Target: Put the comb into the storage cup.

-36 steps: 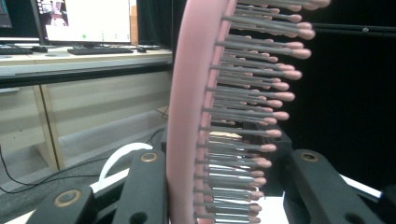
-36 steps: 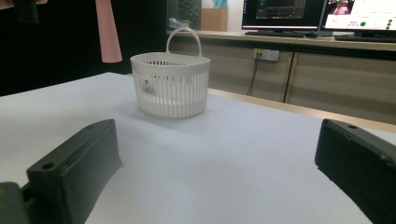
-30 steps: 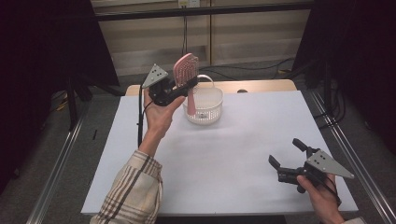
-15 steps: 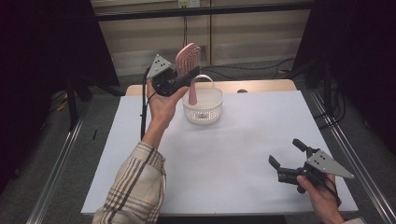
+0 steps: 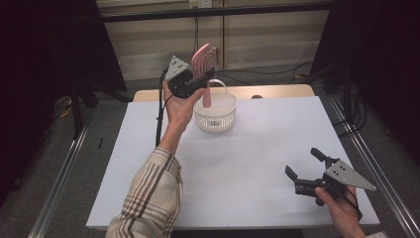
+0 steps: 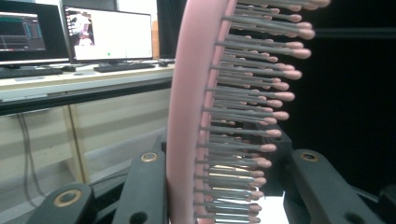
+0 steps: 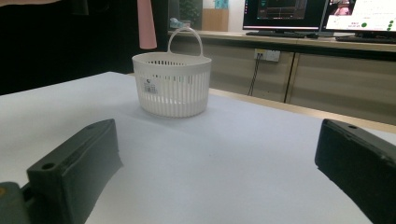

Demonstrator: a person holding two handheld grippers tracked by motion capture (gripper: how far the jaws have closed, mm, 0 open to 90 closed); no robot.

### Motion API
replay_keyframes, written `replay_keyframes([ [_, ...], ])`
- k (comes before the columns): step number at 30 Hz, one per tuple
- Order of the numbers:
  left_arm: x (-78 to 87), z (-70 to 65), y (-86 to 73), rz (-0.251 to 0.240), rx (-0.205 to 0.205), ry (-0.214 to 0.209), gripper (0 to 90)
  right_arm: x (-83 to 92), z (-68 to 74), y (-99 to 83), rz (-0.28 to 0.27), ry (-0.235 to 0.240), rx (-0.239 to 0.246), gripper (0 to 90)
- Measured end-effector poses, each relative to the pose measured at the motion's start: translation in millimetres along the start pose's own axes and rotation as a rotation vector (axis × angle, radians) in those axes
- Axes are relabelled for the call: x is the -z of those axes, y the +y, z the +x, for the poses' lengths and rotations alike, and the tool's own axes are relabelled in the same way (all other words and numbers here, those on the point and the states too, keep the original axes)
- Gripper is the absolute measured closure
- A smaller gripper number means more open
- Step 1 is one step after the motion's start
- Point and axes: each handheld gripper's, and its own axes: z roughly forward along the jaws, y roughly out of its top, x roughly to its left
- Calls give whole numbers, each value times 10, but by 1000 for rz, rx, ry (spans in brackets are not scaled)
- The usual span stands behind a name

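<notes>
We hold the pink brush (image 5: pixel 204 64) clamped in our left gripper (image 5: pixel 190 82), raised above the basket's (image 5: pixel 215 121) left rim. Its long axis stands nearly upright: bristled head on top, handle tip hanging down just over the basket's opening. In the left gripper view the jaws press on the brush (image 6: pixel 196 116) at the head, one jaw against its back, the other at the bristles. So the basket lies straight below and slightly right of the handle, and we judge the coming move to be a short lowering, handle first, into the basket. Our right gripper (image 5: pixel 308 171) rests low on the table (image 5: pixel 257 163), jaws spread and holding nothing, well apart from the basket (image 7: pixel 172 84).
</notes>
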Motion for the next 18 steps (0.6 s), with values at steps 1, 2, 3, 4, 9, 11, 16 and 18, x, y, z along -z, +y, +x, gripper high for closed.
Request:
replay_keyframes([
  [1,-16,-3,-20,-5,3,0,631,-1,-1,0,3,1,2,0],
  [2,-36,-12,-49,-5,6,-5,630,-3,0,-1,3,0,0,0],
  [3,-59,-25,-76,5,1,-6,630,-3,-2,-1,6,1,2,0],
  [4,-84,-35,-110,21,-18,-4,631,-5,-1,-2,2,3,2,0],
  [9,-135,-50,-212,37,-12,-9,630,-2,0,-15,6,4,8,0],
  [11,-144,-44,-242,46,-21,-2,630,0,1,-15,5,4,8,0],
  [16,-139,6,-325,58,7,7,630,1,3,-12,4,2,4,0],
  [18,-133,18,-359,65,12,27,630,-4,0,-15,5,3,6,0],
])
